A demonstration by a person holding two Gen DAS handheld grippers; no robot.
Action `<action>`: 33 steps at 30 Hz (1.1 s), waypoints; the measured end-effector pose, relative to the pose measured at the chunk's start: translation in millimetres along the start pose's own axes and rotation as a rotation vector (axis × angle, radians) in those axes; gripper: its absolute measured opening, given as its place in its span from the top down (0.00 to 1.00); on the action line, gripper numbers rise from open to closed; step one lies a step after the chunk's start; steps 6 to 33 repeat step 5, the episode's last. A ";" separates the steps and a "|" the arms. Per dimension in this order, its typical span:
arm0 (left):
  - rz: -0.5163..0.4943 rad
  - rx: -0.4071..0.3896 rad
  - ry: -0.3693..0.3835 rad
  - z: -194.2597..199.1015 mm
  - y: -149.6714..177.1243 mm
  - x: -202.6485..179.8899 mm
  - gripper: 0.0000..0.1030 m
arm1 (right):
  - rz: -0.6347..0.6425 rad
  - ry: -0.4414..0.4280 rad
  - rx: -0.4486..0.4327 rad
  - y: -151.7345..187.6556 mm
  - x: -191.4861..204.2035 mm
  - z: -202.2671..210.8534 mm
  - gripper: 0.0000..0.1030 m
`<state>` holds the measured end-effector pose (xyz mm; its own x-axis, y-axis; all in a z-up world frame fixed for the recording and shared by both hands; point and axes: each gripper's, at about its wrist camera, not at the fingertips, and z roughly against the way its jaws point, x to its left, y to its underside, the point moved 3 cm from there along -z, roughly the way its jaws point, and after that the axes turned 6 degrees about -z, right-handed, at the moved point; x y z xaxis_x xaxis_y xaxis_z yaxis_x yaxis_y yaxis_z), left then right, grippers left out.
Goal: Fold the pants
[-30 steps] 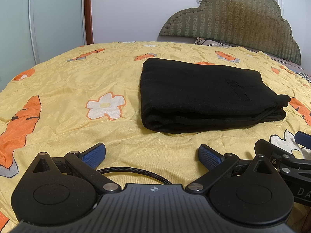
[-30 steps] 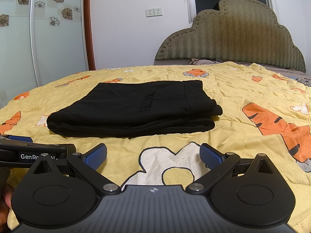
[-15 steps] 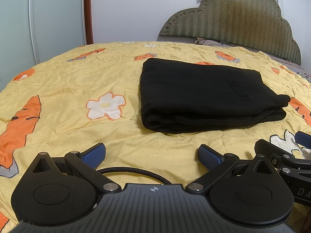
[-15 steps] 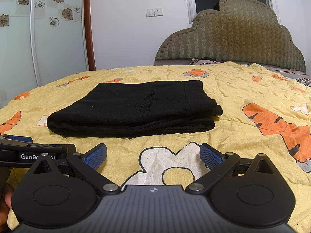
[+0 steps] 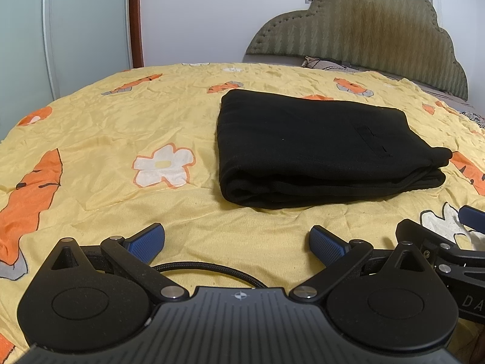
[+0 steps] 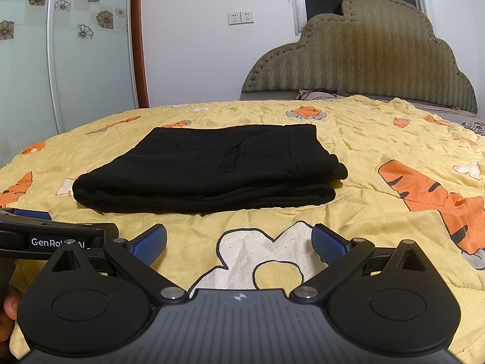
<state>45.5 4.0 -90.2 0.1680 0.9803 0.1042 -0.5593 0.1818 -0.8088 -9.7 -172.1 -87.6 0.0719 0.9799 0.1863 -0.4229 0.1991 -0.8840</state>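
Here the left gripper (image 5: 236,239) and the right gripper (image 6: 239,239) both stand spread and hold nothing, low over the yellow bedspread (image 5: 100,139). "GenRo" can be read on the left tool's side. Ahead of both, apart from them, lie the black pants (image 5: 315,148) already folded, long axis left to right, seemingly nearer no gripper; the task looks complete
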 end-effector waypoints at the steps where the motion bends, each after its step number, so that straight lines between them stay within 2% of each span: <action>1: -0.002 0.000 -0.002 0.0 0.0 0.0 0.00 | 0.001 -0.001 0.002 -0.6 -0.2 0.2 0.01; 33: -0.011 0.006 -0.012 -0.2 -0.2 -3.3 0.00 | 0.003 -0.002 0.006 -1.6 -1.5 0.2 0.01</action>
